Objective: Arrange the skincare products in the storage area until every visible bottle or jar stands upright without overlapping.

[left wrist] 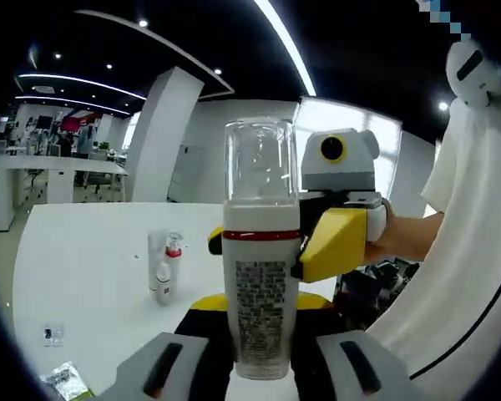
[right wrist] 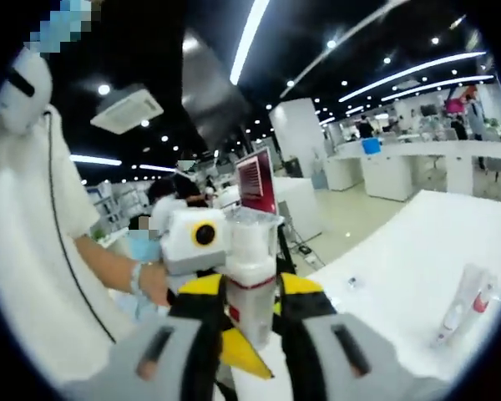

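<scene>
A: Yellow-and-black jaws of the right gripper (left wrist: pixel 259 251) are seen clamped on the white bottle (left wrist: pixel 260 276), just below its red band. Is the left gripper (left wrist: pixel 259 368) closed as well?

B: Its grey jaws are pressed against the bottle base. The bottle is held upright above the white table (left wrist: pixel 92 267), where two small tubes (left wrist: pixel 163 267) are seen

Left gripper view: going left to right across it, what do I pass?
Foil packet → small upright tubes on the white table → clear-capped bottle → right gripper gripping it from behind → person's hand.
</scene>
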